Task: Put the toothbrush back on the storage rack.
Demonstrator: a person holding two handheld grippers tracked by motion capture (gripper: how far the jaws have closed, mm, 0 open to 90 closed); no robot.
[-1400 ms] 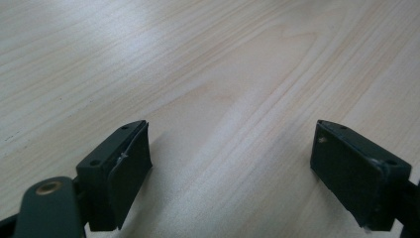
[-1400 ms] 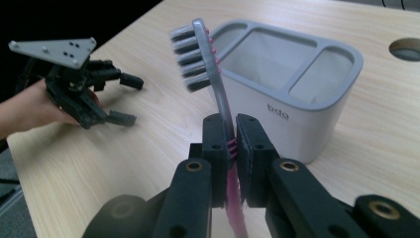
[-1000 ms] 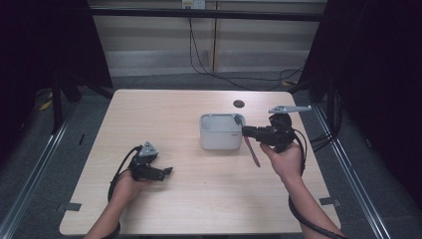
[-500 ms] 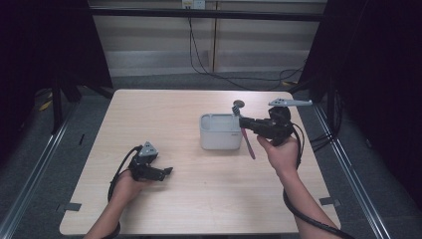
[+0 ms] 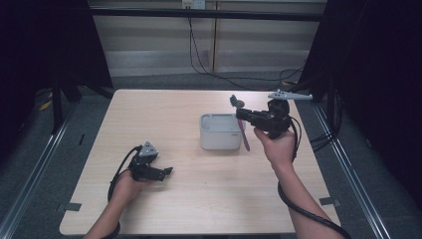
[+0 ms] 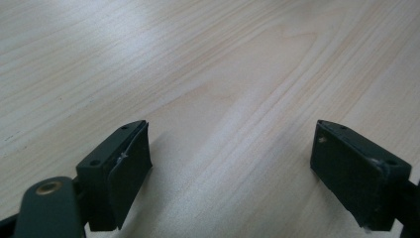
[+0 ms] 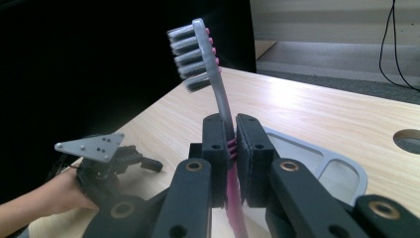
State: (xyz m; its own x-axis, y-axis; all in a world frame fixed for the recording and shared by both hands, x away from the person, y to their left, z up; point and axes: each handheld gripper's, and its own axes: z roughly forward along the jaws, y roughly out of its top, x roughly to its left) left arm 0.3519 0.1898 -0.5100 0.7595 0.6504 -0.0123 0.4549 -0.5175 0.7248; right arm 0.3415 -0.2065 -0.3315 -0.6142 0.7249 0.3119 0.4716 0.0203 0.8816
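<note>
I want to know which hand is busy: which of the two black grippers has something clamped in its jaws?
The right gripper: its jaws are shut on the grey-and-pink toothbrush, beside the grey rectangular container. The left gripper rests open over bare wooden table.

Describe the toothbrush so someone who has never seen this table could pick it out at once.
Start at the wooden table and find the white tub right of its middle. Just right of the tub, the right hand-held gripper is shut on the toothbrush, above the table. It is the one long thin thing here: grey neck, dark bristles on top, pink handle hanging below the jaws.
</note>
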